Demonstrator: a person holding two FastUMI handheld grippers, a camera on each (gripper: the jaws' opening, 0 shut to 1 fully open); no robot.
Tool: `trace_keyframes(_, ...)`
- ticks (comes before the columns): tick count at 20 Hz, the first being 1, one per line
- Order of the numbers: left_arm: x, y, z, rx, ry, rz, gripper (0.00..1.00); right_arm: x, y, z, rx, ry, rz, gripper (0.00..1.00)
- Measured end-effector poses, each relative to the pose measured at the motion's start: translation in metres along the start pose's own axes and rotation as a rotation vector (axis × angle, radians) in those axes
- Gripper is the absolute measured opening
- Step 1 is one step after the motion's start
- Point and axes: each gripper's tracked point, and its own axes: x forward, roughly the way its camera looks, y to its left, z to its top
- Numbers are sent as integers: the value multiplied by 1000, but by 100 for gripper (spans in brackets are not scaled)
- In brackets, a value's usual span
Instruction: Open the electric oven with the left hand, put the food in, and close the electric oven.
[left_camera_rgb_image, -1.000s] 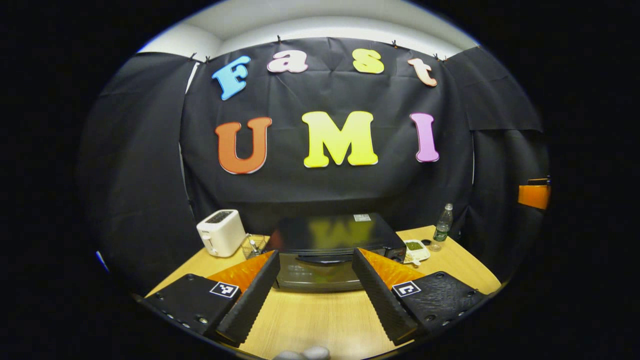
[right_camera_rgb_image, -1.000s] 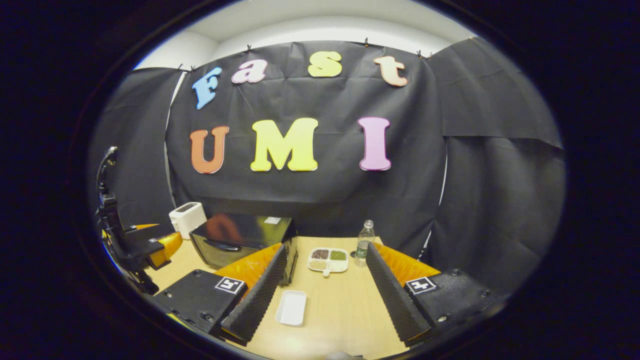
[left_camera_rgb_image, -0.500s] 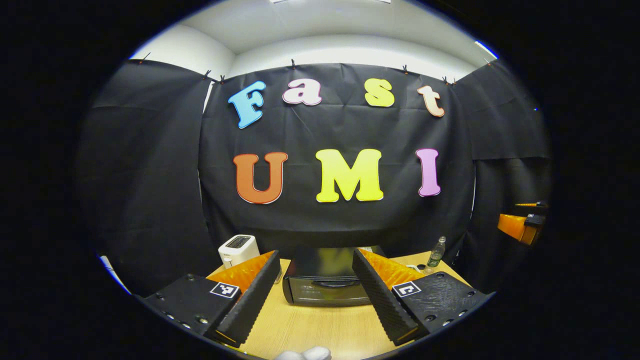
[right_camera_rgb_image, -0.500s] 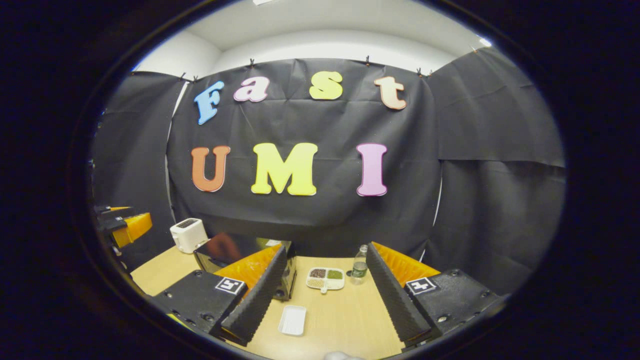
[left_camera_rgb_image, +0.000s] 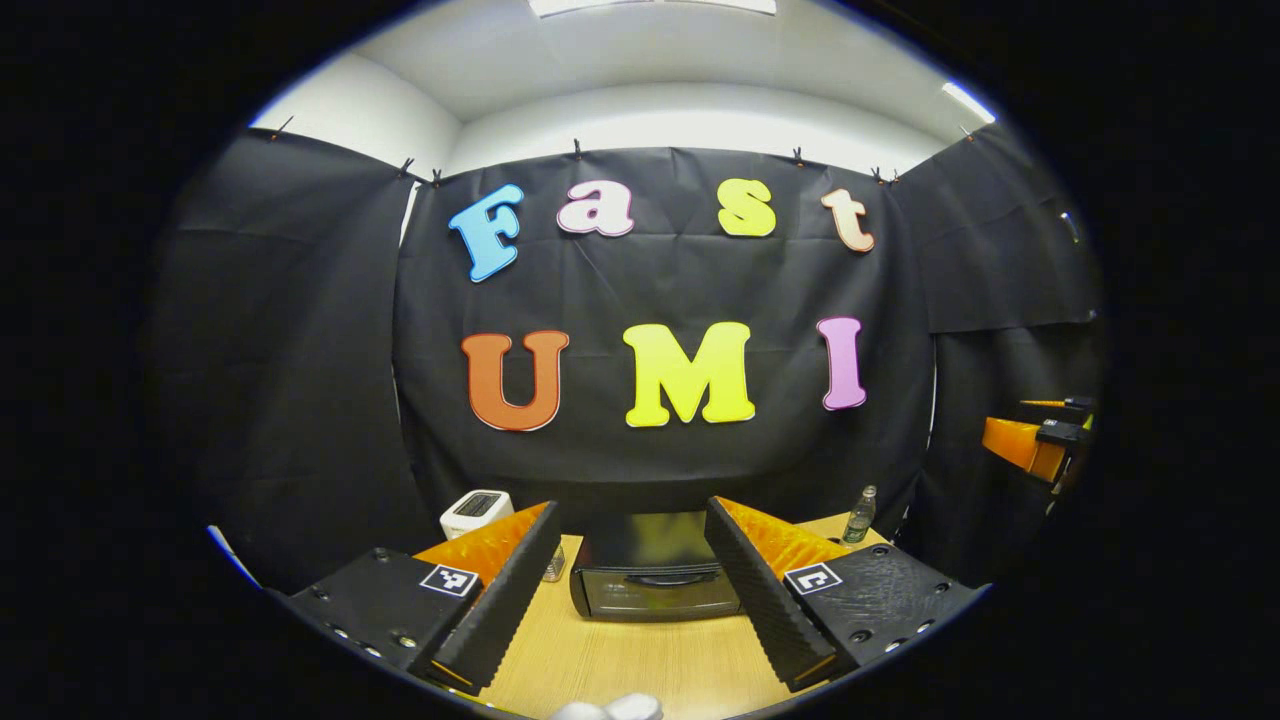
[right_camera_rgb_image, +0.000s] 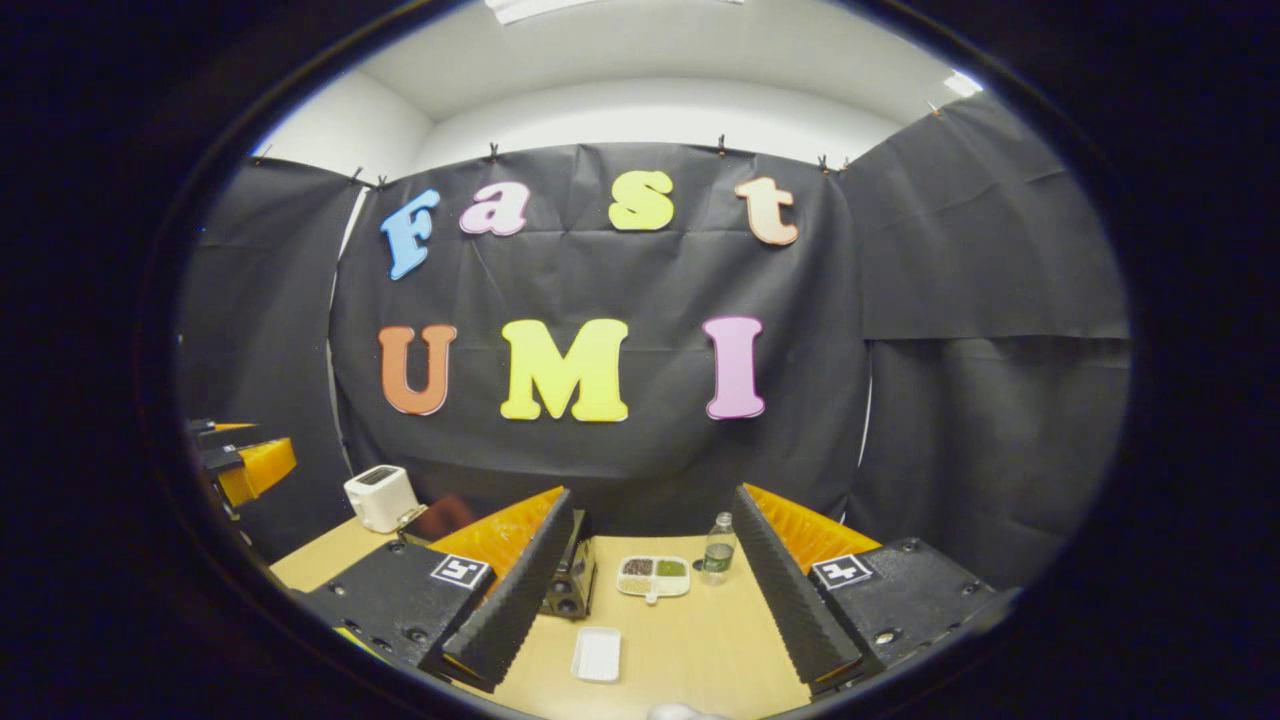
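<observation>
walls: black cloth | ceiling: white, lit | table: light wood

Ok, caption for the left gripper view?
Open left tongs frame the closed electric oven on the wooden table.

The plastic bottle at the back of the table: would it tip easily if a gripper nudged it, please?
Probably. The plastic bottle stands upright, tall and narrow, so it likely tips. It looks clear and light, and once down would probably roll.

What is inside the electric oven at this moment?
Cannot tell: the electric oven has its door shut, and the dark glass hides the interior. The white tray lies outside on the table.
</observation>
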Motion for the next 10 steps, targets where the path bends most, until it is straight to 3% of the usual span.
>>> trace_keyframes(8,-7,8,11,-12,-13,3,95,-10,10,9,0,-21,8,95)
trace_keyframes(9,-8,9,12,-10,-15,6,89,-11,11,10,0,-23,9,95)
trace_keyframes(10,-8,9,13,-9,-20,9,89,-11,11,10,-1,-22,10,95)
